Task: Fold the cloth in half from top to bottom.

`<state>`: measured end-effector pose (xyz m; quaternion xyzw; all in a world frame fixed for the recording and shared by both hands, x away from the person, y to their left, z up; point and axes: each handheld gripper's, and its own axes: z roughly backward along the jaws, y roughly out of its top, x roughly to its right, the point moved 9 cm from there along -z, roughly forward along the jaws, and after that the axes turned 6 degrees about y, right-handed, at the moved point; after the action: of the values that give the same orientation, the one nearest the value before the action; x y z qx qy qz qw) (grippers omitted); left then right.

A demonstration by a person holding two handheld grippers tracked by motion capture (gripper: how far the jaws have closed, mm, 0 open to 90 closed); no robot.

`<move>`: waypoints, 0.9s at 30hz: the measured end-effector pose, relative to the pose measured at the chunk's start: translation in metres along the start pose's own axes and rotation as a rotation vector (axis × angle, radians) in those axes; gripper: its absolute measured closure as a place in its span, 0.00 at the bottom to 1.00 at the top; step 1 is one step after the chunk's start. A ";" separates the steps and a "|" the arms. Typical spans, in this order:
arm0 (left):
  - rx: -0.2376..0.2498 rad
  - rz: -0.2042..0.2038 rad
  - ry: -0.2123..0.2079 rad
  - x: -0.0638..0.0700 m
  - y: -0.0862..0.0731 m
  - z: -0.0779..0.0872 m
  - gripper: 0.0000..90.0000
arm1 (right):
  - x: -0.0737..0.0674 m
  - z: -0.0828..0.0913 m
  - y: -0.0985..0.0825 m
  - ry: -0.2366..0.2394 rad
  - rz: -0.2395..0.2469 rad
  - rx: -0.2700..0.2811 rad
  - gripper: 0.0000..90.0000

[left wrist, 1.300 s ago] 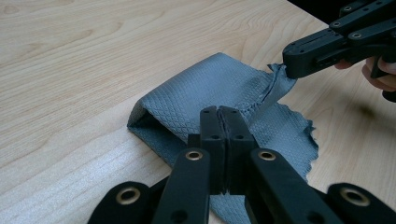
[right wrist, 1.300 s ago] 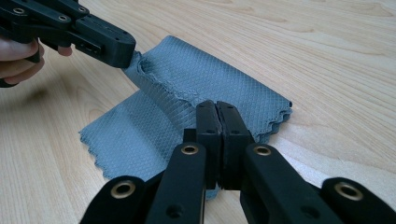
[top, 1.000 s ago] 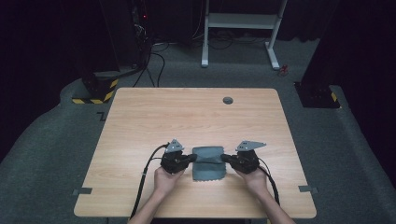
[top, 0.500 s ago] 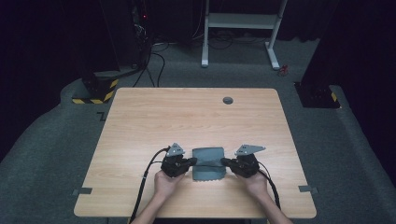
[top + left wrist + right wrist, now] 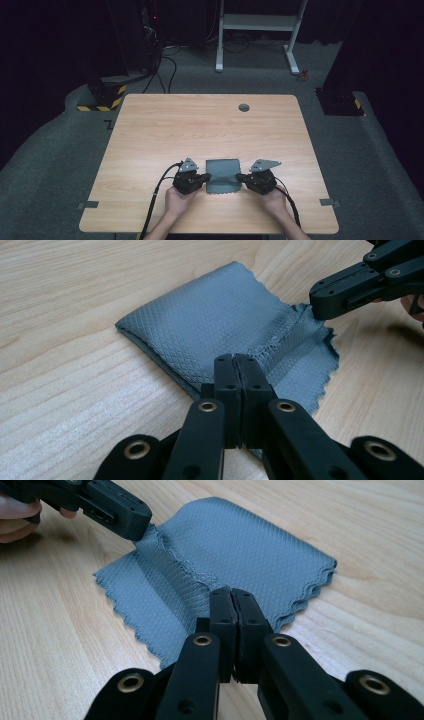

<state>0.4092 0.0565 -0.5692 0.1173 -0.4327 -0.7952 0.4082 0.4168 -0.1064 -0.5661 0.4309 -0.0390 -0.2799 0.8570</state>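
**Cloth pinched at both near corners, mid-fold**

Cloth (image 5: 223, 175), grey and folded, lies on the near half of the wooden table (image 5: 200, 125), between the person's two hands. It has a fine diamond weave and a zigzag-cut edge, and it looks light, thin and limp; I judge it will drape and sag wherever it is not held, and will slide easily over the smooth tabletop.

On the left, the left gripper (image 5: 204, 177) has its jaws pressed together on the cloth's left side, where a raised hem of the upper layer runs across; in the left gripper view the jaws (image 5: 239, 365) meet right on that ridge. The fabric bunches slightly there, which shows how soft it is.

In the middle, the stacked layers lie flat, the fold away from the person, the pinked edge sticking out toward them.

On the right, the right gripper (image 5: 241, 177) pinches the same hem at the opposite side, jaws closed tight (image 5: 231, 597).

Corners and hems seem the best places to grip: one layer can be lifted without dragging the stack. Both hands would need to travel together, or the cloth will likely skew or wrinkle.
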 end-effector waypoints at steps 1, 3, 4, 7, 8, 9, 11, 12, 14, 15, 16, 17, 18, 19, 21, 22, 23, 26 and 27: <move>0.001 0.004 0.001 0.000 -0.001 0.000 0.98 | 0.000 0.000 -0.001 0.003 -0.001 -0.002 0.98; 0.003 0.004 0.004 0.000 -0.001 -0.001 0.98 | 0.000 -0.001 -0.003 0.005 -0.005 -0.003 0.98; 0.003 0.004 0.004 0.000 -0.002 -0.001 0.98 | 0.000 -0.001 -0.003 0.007 -0.005 -0.005 0.98; -0.001 0.002 0.003 0.001 -0.003 -0.001 0.98 | -0.001 -0.002 -0.005 0.006 -0.007 -0.008 0.98; 0.000 0.001 0.003 0.001 -0.003 -0.001 0.98 | -0.001 -0.002 -0.006 0.006 -0.005 -0.009 0.98; 0.002 -0.001 0.002 0.002 -0.003 -0.001 0.98 | -0.001 -0.003 -0.006 0.007 -0.005 -0.008 0.98; 0.003 -0.001 0.001 0.003 -0.004 0.000 0.98 | -0.001 -0.003 -0.007 0.008 -0.008 -0.012 0.98; 0.003 -0.007 0.003 0.003 -0.004 0.001 0.98 | -0.001 -0.003 -0.008 0.009 -0.008 -0.013 0.98; -0.001 -0.008 0.004 0.004 -0.005 0.001 0.98 | -0.001 -0.003 -0.008 0.009 -0.012 -0.013 0.98; -0.001 -0.015 0.005 0.004 -0.005 0.001 0.98 | -0.001 -0.003 -0.008 0.009 -0.013 -0.012 0.98; 0.000 -0.017 0.005 0.004 -0.006 0.001 0.98 | -0.001 -0.003 -0.008 0.008 -0.009 -0.013 0.98; 0.000 -0.007 0.002 0.005 -0.006 0.001 0.98 | -0.001 -0.003 -0.008 0.006 -0.006 -0.012 0.98; 0.000 -0.022 0.004 0.005 -0.007 0.002 0.98 | -0.001 -0.003 -0.008 0.004 -0.003 -0.014 0.98; 0.000 -0.012 0.002 0.006 -0.007 0.002 0.98 | -0.002 -0.003 -0.009 0.004 -0.004 -0.017 0.98; -0.003 -0.020 0.000 0.007 -0.009 0.002 0.98 | -0.001 -0.003 -0.010 0.002 0.002 -0.018 0.98; -0.004 -0.018 -0.001 0.008 -0.010 0.002 0.98 | -0.002 -0.003 -0.011 0.002 -0.002 -0.017 0.98; -0.005 -0.024 0.001 0.008 -0.011 0.002 0.98 | -0.002 -0.003 -0.012 0.004 -0.002 -0.015 0.98; -0.004 -0.024 0.000 0.009 -0.013 0.002 0.98 | -0.002 -0.002 -0.014 0.011 -0.011 -0.006 0.97; -0.006 -0.028 0.001 0.008 -0.014 0.002 0.98 | -0.003 -0.002 -0.014 0.012 -0.016 -0.005 0.97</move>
<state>0.3951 0.0555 -0.5769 0.1228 -0.4283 -0.8021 0.3976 0.4090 -0.1104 -0.5777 0.4307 -0.0297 -0.2842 0.8561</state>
